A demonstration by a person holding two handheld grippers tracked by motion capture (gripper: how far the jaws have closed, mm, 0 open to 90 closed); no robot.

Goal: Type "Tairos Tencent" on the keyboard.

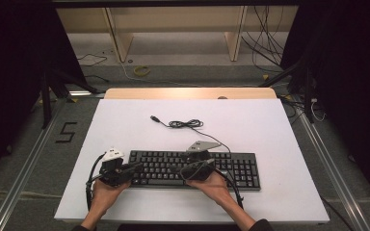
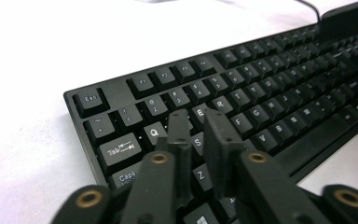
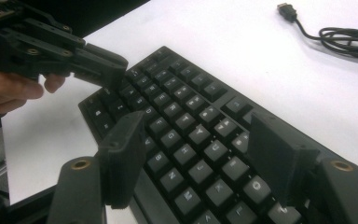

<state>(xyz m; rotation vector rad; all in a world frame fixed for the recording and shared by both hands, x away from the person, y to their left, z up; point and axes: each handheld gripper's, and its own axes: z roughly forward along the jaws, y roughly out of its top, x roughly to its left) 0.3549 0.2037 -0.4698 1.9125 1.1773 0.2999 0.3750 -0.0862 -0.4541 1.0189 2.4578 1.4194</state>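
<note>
Item: one black full-size keyboard, laid flat near the front edge of a white table top, long side running across the table, number pad at the right. It is judged to be a rigid moulded-plastic slab of moderate weight, with loose-sprung keycaps that give under pressure and could be popped off by a sideways pull; the smooth bezel is judged somewhat slippery for narrow pads. The best hold is judged to be the short end edges or the front rim of the case, never the keys. A thin black cable is attached at the rear edge, lies partly coiled on the white surface behind the keyboard and ends in a free USB plug; drag and snagging are to be expected if the unit is lifted or slid. The left gripper is poised over the left letter block, tips over the W and E keys, its jaws drawn nearly together with only a narrow slit between them and nothing gripped. The right gripper is held over the middle of the letter rows, jaws spread wide, nothing between them but the keys below. Wooden shelving and loose floor cables are noted beyond the table.
</note>
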